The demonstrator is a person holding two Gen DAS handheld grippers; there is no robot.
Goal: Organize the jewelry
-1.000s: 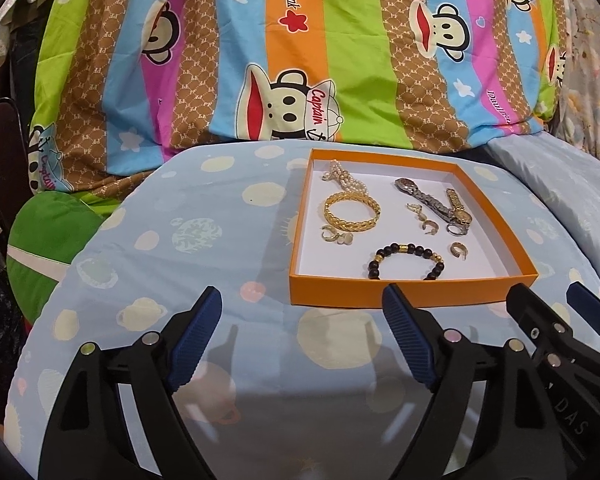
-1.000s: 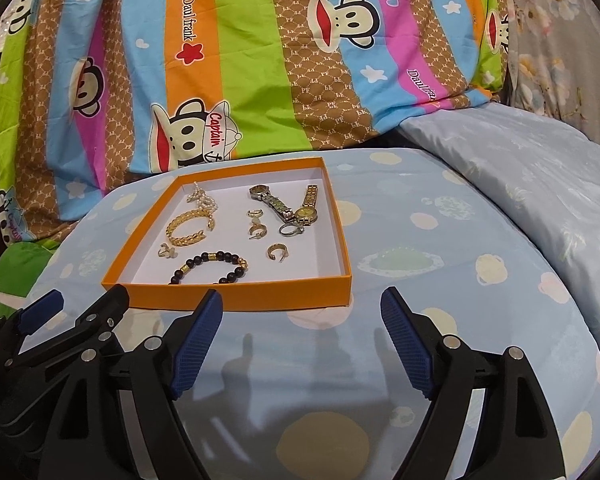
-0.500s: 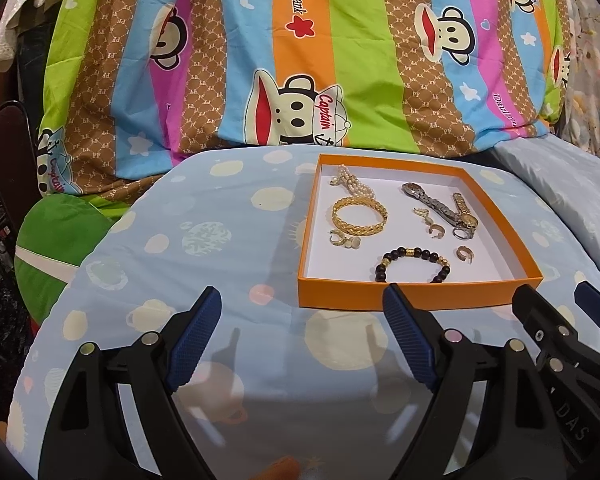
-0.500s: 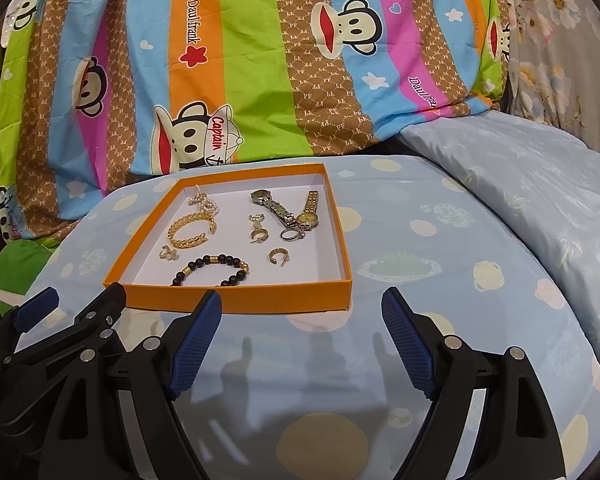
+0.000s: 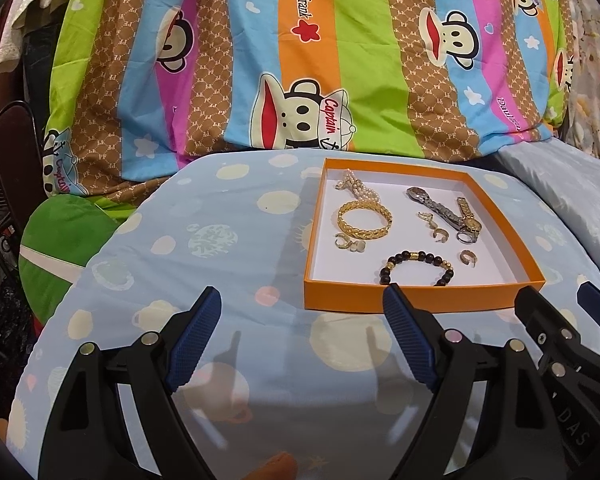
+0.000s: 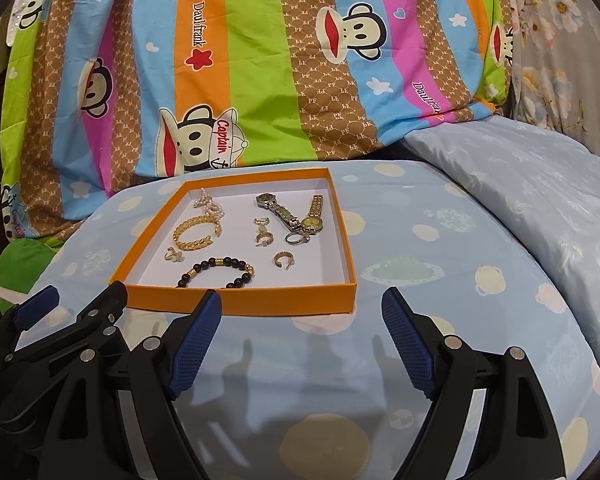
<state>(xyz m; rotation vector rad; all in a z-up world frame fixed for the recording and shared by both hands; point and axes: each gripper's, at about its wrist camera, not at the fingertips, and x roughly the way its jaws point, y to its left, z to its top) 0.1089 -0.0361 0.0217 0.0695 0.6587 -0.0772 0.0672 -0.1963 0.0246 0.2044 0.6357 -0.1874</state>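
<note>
Orange tray [image 5: 422, 303] is set on the bed [image 5: 228, 264], holding two bracelets, two watches and several small rings. The beaded bracelet [image 6: 216, 266] lies along the near edge. Left gripper [image 5: 302, 334] and right gripper [image 6: 302, 330] are held wide apart, empty.

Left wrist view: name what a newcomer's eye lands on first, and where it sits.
The orange tray on the blue spotted bedcover, right of centre, holding jewelry: a gold bangle at its left, a black bead bracelet nearest the camera, two watches at right. Behind hangs a striped monkey-print blanket; the left gripper hovers open in front.
</note>
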